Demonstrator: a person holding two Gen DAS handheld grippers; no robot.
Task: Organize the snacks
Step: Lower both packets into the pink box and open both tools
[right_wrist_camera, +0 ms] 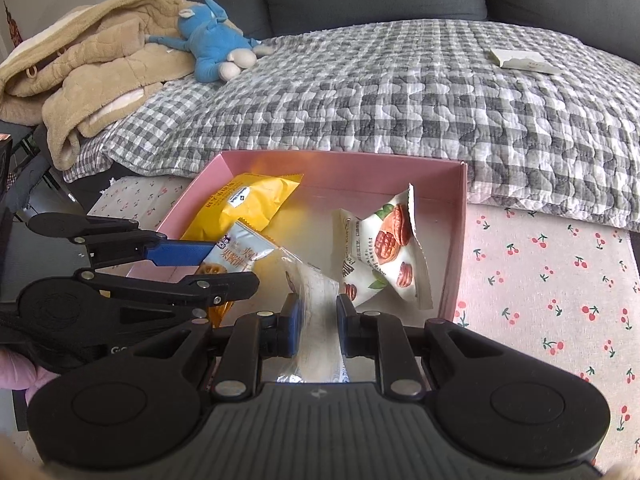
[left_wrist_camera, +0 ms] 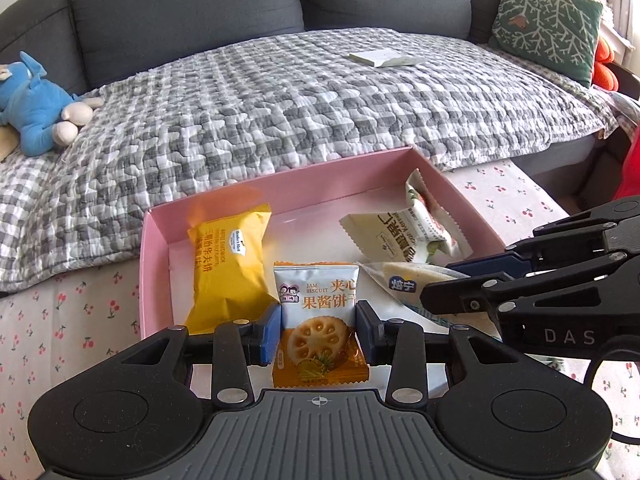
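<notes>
A pink box (left_wrist_camera: 280, 184) with a white floor sits on a cherry-print cloth. Over its near edge my left gripper (left_wrist_camera: 319, 330) is shut on a jam biscuit packet (left_wrist_camera: 316, 292), white on top and orange below. Beside it my right gripper (right_wrist_camera: 319, 326) is shut on a clear packet (right_wrist_camera: 316, 292), which shows as a pale wedge (left_wrist_camera: 400, 276) in the left wrist view. In the box lie a yellow waffle packet (left_wrist_camera: 228, 268) at the left and a white nut packet (right_wrist_camera: 384, 256) at the right. The two grippers hang side by side, close together.
Behind the box is a grey sofa with a checked quilt (left_wrist_camera: 320, 112). On it lie a blue plush toy (right_wrist_camera: 216, 44), a beige blanket (right_wrist_camera: 92, 60), a small white booklet (left_wrist_camera: 384, 58) and a green cushion (left_wrist_camera: 548, 28). Cherry-print cloth (right_wrist_camera: 552, 280) spreads right of the box.
</notes>
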